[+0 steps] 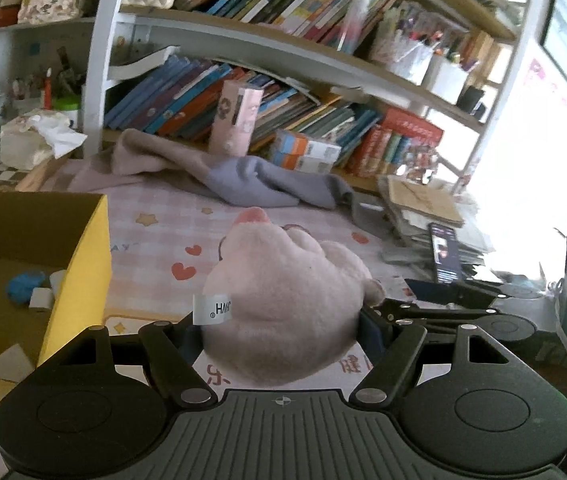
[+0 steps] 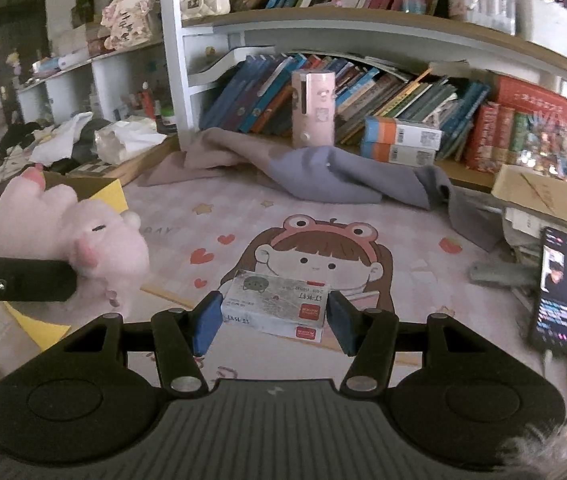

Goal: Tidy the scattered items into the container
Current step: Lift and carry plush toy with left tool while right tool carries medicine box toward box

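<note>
A yellow-walled cardboard box [image 1: 83, 264], the container, stands at the left edge of the pink cartoon desk mat [image 2: 363, 208], open side up and already holding a few small pieces, so more can be dropped in. The left gripper [image 1: 283, 320] is clamped on a pink plush pig [image 1: 287, 292], carried clear of the mat beside the box, probably bound for it. The right gripper [image 2: 273, 316] pinches a small staple box [image 2: 279, 304] across its short sides, lifted over the mat's middle.
</note>
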Demonstrator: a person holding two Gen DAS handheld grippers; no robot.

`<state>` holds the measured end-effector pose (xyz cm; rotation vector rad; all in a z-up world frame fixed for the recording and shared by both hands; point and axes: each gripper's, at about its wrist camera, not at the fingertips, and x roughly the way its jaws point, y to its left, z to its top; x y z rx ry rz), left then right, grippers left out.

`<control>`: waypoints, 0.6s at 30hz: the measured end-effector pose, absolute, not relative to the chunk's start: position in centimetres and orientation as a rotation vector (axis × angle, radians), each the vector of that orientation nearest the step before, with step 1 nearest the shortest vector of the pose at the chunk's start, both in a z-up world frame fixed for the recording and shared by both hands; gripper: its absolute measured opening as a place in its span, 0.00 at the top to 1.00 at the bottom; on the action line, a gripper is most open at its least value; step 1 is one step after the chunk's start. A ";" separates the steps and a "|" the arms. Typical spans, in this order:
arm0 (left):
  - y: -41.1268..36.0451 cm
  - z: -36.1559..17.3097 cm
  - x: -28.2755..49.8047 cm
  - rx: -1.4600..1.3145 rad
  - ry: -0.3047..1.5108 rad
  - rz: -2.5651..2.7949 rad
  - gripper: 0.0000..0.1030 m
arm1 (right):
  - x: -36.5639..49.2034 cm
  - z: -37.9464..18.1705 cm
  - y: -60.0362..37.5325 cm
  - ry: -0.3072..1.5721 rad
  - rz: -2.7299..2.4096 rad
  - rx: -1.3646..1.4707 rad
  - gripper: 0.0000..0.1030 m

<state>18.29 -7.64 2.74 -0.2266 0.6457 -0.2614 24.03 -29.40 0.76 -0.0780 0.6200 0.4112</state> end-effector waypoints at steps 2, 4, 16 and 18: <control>-6.9 2.8 17.5 -0.223 0.636 -0.291 0.27 | 23.0 1.1 -28.6 0.612 0.383 -0.079 0.47; -6.2 2.9 16.8 -0.220 0.627 -0.316 0.27 | 22.0 1.4 -27.8 0.599 0.360 -0.086 0.47; 0.0 2.2 11.2 -0.213 0.628 -0.390 0.27 | 15.1 2.0 -21.3 0.602 0.298 -0.112 0.47; 1.0 2.1 10.3 -0.214 0.639 -0.386 0.27 | 13.8 1.9 -20.1 0.610 0.304 -0.117 0.47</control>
